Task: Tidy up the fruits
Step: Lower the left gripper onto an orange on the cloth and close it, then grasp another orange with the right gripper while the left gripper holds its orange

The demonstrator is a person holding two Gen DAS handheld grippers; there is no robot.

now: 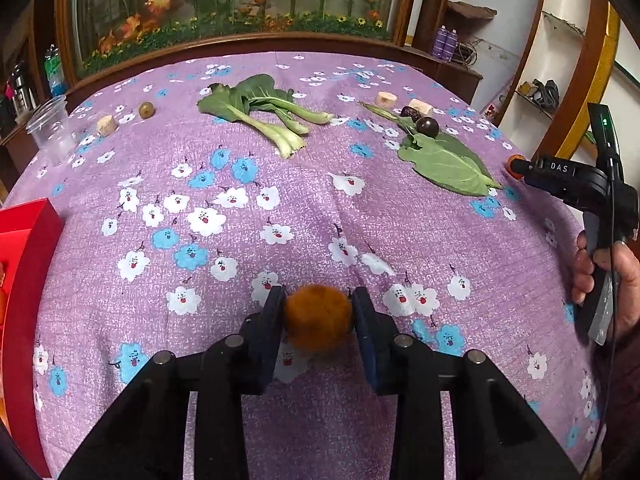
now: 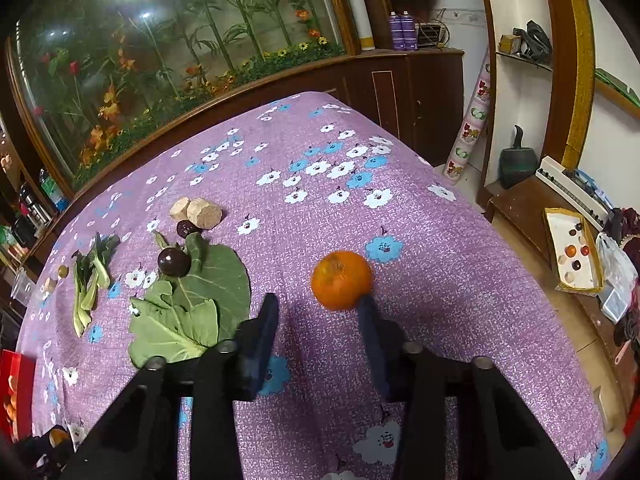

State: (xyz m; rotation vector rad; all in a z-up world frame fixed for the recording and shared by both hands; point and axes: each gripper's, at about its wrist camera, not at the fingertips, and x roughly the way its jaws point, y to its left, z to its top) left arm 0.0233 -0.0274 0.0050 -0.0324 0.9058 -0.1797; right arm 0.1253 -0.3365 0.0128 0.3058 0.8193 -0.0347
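Pinching the brown fruit (image 1: 318,318) in my left gripper (image 1: 318,312), right gripper (image 2: 318,312) gaping beside the orange (image 2: 341,280), I am lifting next toward the red box (image 1: 28,240), left of the bok choy (image 1: 260,112).

A fuzzy round fruit (image 1: 318,317) sits on the tablecloth (image 1: 320,216) between the left gripper's (image 1: 319,308) fingers. Behind it lies bok choy (image 1: 260,110), and right of that a broad leaf (image 1: 448,162) with a dark plum (image 1: 427,125) at its far end. A box (image 1: 24,280) stands at the left edge. The orange (image 2: 341,280) rests right of the leaf, touching the right gripper's (image 2: 320,308) right finger.
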